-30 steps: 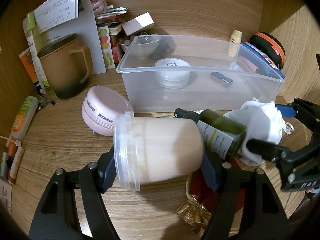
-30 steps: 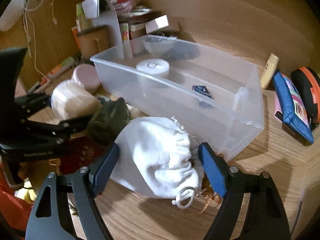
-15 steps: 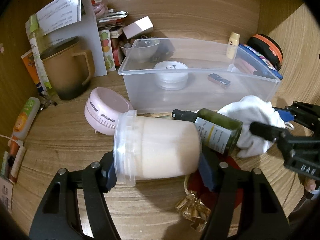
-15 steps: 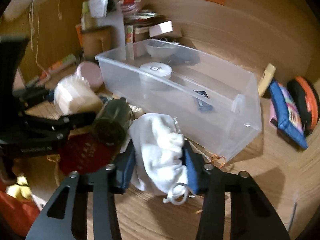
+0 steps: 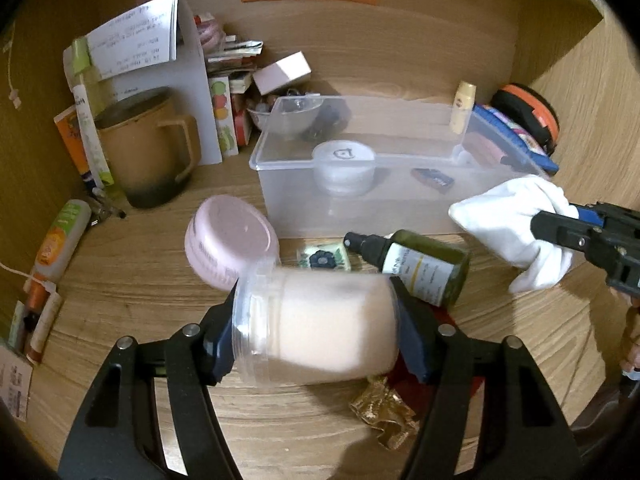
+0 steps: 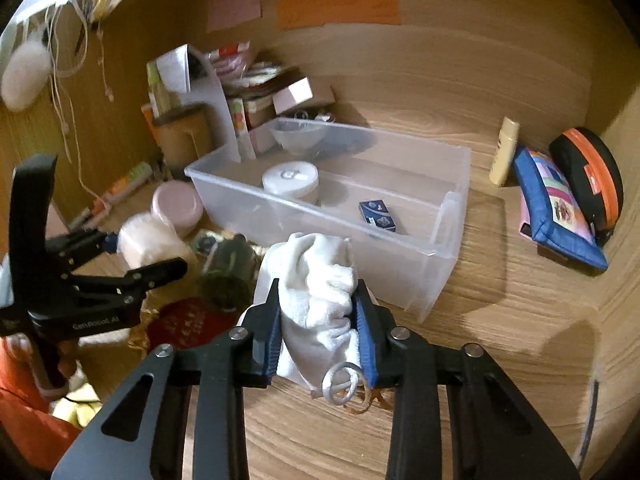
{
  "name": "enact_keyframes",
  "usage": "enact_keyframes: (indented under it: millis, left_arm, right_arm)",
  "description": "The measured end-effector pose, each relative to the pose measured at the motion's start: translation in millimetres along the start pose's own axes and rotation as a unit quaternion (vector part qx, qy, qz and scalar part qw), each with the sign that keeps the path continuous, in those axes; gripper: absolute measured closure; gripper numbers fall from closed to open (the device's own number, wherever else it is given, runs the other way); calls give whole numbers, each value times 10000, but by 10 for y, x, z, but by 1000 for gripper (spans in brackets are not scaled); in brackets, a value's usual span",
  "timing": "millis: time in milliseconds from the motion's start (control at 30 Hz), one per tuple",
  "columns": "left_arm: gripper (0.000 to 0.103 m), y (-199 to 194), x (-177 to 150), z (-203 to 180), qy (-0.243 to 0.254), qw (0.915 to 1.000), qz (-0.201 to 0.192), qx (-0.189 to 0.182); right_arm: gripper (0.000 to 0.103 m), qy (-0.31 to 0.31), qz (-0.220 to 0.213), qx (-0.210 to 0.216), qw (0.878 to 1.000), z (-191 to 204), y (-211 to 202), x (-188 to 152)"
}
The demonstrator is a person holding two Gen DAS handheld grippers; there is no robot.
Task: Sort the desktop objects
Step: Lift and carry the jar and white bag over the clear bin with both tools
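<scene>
White drawstring pouch [image 6: 316, 300] sits pinched between my right gripper [image 6: 318, 330] fingers, which have just closed on it beside the clear plastic bin [image 6: 440, 240], while my left gripper [image 5: 316, 340] clamps a cream-filled jar [image 5: 320, 334] lying sideways.

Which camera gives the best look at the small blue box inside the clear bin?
The right wrist view: the blue box lies open to sight over the clear bin's rim. In the left wrist view it is only a dim shape behind the frosted wall.
</scene>
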State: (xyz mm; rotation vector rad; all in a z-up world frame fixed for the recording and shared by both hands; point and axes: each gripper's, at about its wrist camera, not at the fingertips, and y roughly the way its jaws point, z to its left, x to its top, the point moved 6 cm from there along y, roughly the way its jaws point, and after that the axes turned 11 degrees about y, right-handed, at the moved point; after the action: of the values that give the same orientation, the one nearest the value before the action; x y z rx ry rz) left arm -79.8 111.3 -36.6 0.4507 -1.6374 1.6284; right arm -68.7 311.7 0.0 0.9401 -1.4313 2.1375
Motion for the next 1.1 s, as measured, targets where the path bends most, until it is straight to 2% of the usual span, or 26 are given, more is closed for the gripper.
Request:
enact_keyframes:
  millis: [167, 467, 1100]
  left_arm:
    - [37, -22, -11, -8, 8, 10000, -9, 42]
    - [37, -129, -20, 2, -106, 9999, -94, -81]
    - [37, -411, 410, 179, -175, 9979, -618, 66]
  right_arm:
    - [75, 300, -166, 301, 9990, -45, -155, 95]
    - [75, 448, -434, 455, 9970, -49, -367, 235]
    - [75, 729, -729, 666, 9924, -108, -500, 433]
